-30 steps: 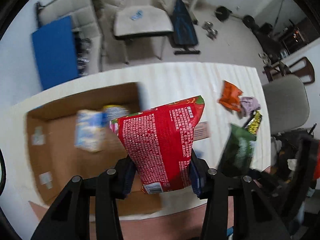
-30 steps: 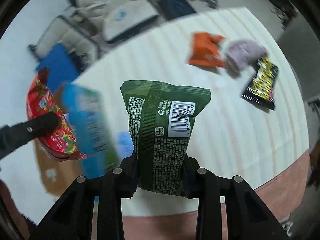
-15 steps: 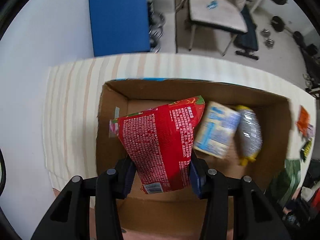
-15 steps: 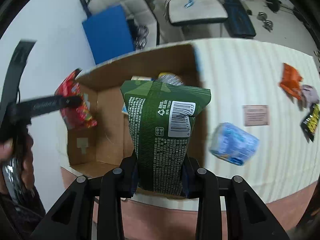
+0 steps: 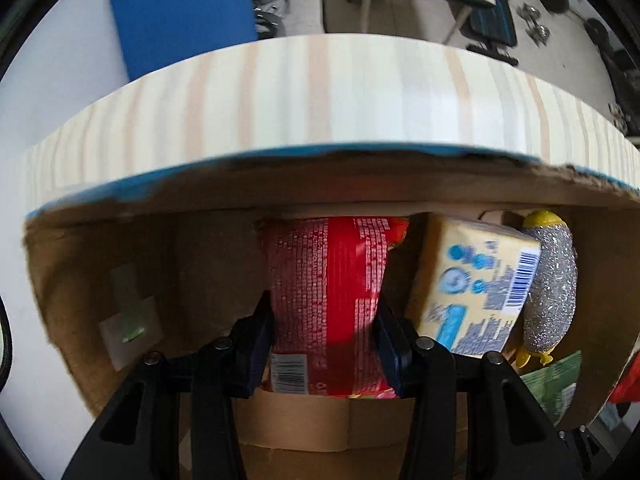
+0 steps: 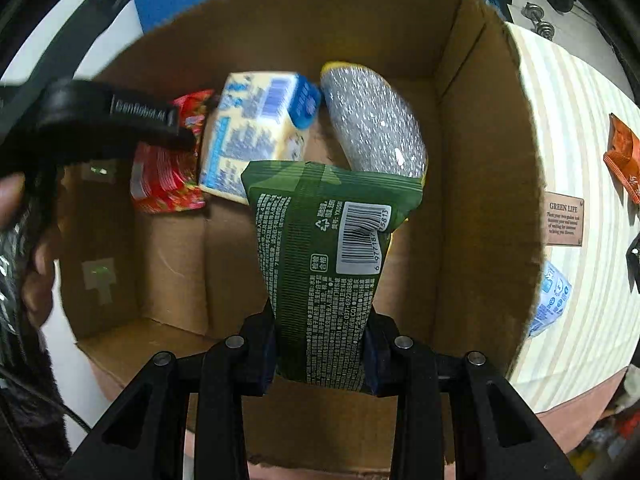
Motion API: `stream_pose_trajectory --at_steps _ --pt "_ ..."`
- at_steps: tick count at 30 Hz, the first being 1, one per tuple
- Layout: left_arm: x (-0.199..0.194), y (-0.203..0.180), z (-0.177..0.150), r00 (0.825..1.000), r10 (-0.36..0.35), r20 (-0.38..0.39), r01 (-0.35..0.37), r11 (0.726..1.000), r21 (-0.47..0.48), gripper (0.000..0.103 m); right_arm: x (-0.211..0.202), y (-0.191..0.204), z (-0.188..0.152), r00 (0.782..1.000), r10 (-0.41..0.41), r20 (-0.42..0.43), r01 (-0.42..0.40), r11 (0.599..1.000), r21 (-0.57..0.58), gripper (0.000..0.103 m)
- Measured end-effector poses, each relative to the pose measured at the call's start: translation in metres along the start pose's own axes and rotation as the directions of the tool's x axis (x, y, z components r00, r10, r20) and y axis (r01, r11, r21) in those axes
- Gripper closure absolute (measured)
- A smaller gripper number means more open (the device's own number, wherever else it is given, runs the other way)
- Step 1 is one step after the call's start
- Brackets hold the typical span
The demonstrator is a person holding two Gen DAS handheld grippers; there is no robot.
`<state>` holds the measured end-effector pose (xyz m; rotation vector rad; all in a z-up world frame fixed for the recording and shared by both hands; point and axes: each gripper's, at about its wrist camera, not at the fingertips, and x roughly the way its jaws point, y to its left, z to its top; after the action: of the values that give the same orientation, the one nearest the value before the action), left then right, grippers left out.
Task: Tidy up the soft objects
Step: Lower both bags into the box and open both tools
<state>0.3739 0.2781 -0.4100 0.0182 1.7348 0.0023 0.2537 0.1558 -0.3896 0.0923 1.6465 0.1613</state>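
Cardboard is walling in nearly everything: the open box (image 6: 480, 160) is sitting on a pale striped table (image 6: 580, 120); the left gripper (image 5: 324, 344) is reaching down inside the box, its pads pinching a red snack bag (image 5: 324, 280) near the barcode end; that bag is hanging close to the box's far wall, just beside a yellow-and-blue tissue pack (image 5: 472, 280) and a silver glittery soft toy (image 5: 552, 280) lying on the box floor; the right gripper (image 6: 320, 344) is hovering over the box's open top, its pads clamped on a green snack bag (image 6: 320, 260) that is dangling above the box floor; outside the box, on the table, an orange packet (image 6: 622, 152), a small printed card (image 6: 564, 220) and a blue pack (image 6: 552, 296) are lying well apart from each other.
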Motion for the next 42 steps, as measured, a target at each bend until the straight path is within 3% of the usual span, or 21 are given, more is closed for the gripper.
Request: stream_pose_trajectory --at_steps 9,10,13,17,19,20,23,24,34,42 --pt "0.0 -0.011 0.015 0.999 0.029 -0.033 -0.028 0.999 0.032 0.054 0.027 -0.007 0.005 0.995 -0.042 -0.086 0.042 0.999 -0.005 0.065" --pt "-0.001 -0.011 0.014 0.999 0.018 -0.034 -0.017 0.999 0.031 0.046 0.028 -0.009 0.005 0.995 -0.041 -0.089 0.041 0.999 -0.002 0.064" --pt "-0.014 -0.01 0.015 0.999 0.034 0.006 -0.034 0.998 0.048 0.021 0.022 -0.013 0.005 0.996 -0.036 -0.082 0.037 0.999 0.013 0.047" --pt "-0.027 -0.003 0.011 0.999 0.008 0.036 -0.009 1.0 0.026 0.017 0.008 -0.012 0.003 0.997 -0.036 -0.063 0.037 0.999 0.009 0.042" --pt "-0.038 0.003 0.004 0.998 -0.028 0.052 0.028 1.0 0.009 0.005 0.0 -0.012 0.001 0.998 -0.026 -0.056 0.027 1.0 0.009 0.038" --pt "-0.042 0.005 -0.001 0.997 -0.037 0.063 0.037 0.999 0.002 0.004 -0.006 -0.011 0.0 0.999 -0.022 -0.047 0.022 1.0 0.005 0.033" --pt "-0.06 0.015 -0.022 0.991 -0.047 0.122 0.05 0.999 -0.021 0.003 -0.022 -0.009 -0.005 0.999 -0.038 -0.006 0.038 0.999 0.001 0.002" --pt "-0.065 0.018 -0.031 0.988 -0.045 0.148 0.051 0.998 -0.035 0.001 -0.027 -0.01 -0.008 0.999 -0.035 0.003 0.035 0.999 0.009 0.0" --pt "-0.102 0.03 -0.134 0.961 0.016 0.275 0.005 0.997 -0.073 0.001 -0.07 -0.015 -0.052 0.991 -0.08 0.107 0.08 0.997 -0.001 0.0" --pt "-0.132 0.013 -0.178 0.935 0.024 0.354 0.001 0.997 -0.072 0.001 -0.093 -0.01 -0.084 0.979 -0.05 0.197 0.051 0.999 -0.003 0.0"
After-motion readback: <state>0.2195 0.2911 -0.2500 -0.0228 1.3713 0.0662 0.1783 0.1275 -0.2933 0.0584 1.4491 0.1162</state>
